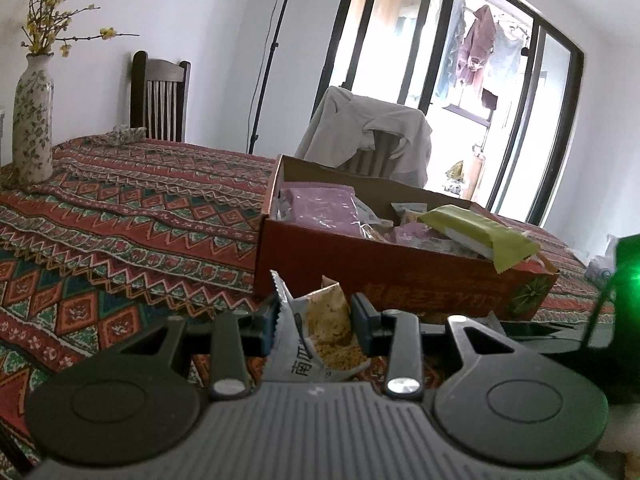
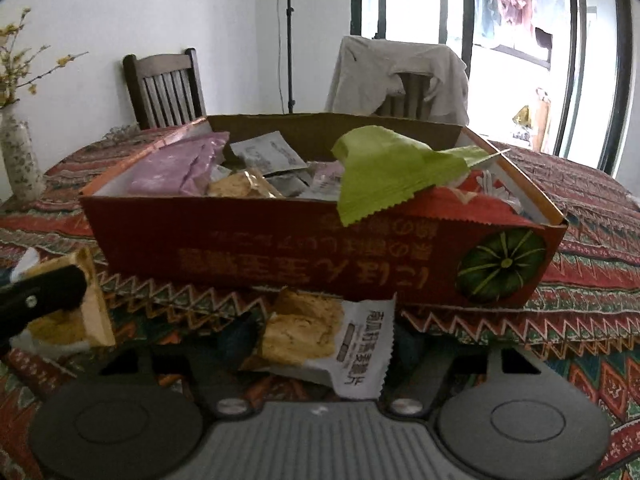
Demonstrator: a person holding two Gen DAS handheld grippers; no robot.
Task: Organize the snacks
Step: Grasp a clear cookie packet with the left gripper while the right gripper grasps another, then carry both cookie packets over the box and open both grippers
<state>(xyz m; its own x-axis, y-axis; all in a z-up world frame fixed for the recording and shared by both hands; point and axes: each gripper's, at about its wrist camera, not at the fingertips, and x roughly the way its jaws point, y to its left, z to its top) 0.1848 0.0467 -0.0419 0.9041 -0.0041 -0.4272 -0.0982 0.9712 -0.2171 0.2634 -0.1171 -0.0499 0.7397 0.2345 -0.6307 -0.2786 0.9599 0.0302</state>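
An orange cardboard box (image 1: 360,256) (image 2: 240,236) on the patterned tablecloth holds several snack packets, among them a purple one (image 1: 324,206) (image 2: 176,168) and a green one (image 1: 480,232) (image 2: 384,172) that hangs over its front wall. My left gripper (image 1: 318,320) is shut on a clear packet of yellow crackers (image 1: 328,320), just in front of the box's left end; this packet and one left finger also show in the right wrist view (image 2: 68,312). My right gripper (image 2: 320,340) is shut on a white-and-clear cracker packet (image 2: 320,336), low in front of the box.
A flowered vase (image 1: 32,120) (image 2: 18,156) with yellow twigs stands at the far left of the table. Two chairs stand behind the table, one dark wood (image 1: 160,96) (image 2: 164,88), one draped with a grey garment (image 1: 368,132) (image 2: 400,76). A dark object with a green light (image 1: 624,312) is at right.
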